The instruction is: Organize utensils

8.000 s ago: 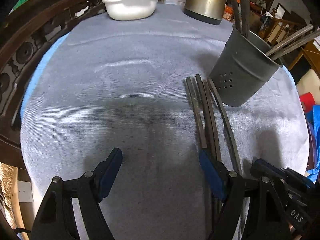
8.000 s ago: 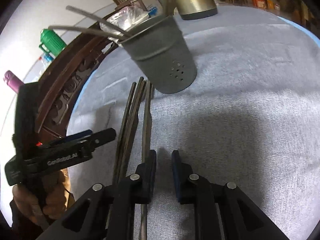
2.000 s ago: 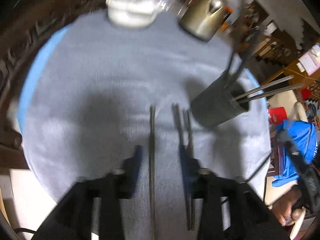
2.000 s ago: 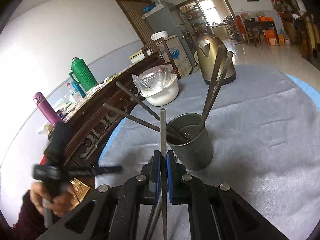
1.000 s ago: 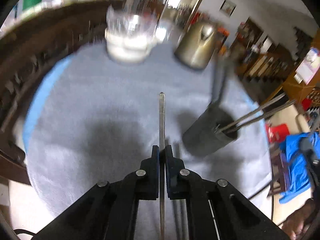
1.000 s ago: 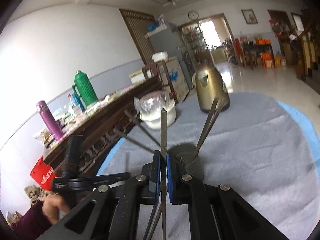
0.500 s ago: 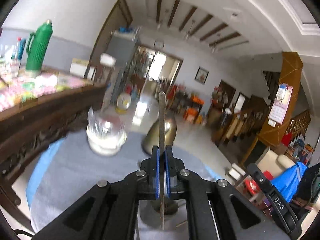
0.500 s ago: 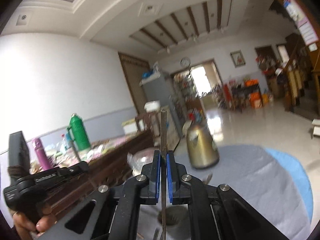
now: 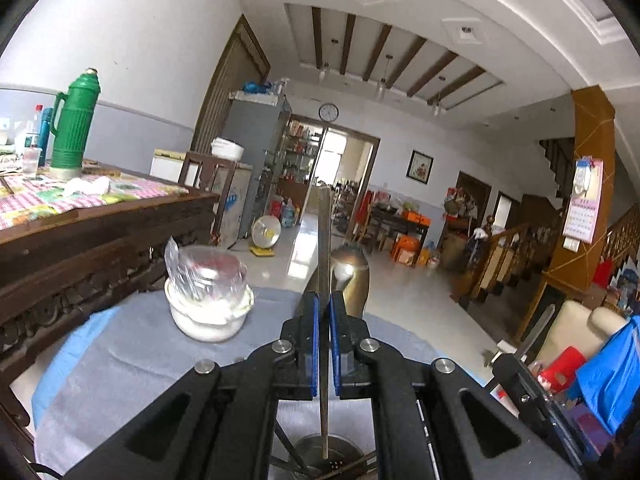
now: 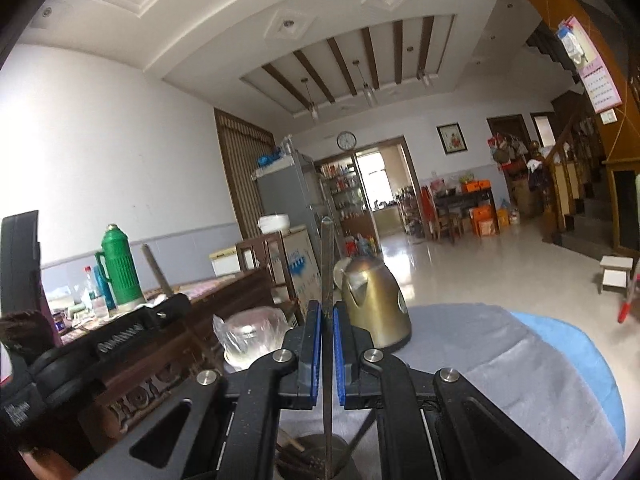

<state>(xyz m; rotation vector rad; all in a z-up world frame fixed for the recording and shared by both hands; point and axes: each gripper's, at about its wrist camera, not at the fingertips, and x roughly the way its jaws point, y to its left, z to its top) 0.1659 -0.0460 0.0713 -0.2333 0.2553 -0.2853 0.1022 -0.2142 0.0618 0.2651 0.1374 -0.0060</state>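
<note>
You have one flat metal utensil point(image 9: 323, 240) pinched upright in your left gripper point(image 9: 323, 312), its lower end hanging over the mouth of the holder point(image 9: 320, 456) at the near edge of the view. Your right gripper point(image 10: 327, 320) is likewise clamped on a second metal utensil point(image 10: 327, 256), also upright, with its lower tip down over, or just inside, the same holder point(image 10: 312, 460); the view does not settle whether it touches the bottom.

A few other utensil handles point(image 10: 292, 446) lean inside the holder, so part of the sorting looks done. What remains, by my reading, is to lower both pieces fully and let go. Whether more utensils lie on the grey cloth point(image 9: 132, 364) below you cannot be told, since both cameras point out over the table.

Farther off on the cloth stand a white bowl point(image 9: 208, 320) covered with clear plastic, to the left, and a brass-coloured kettle point(image 10: 374, 308) beyond the holder. Past them, on the left, a dark carved table carries a green thermos point(image 9: 74, 120).
</note>
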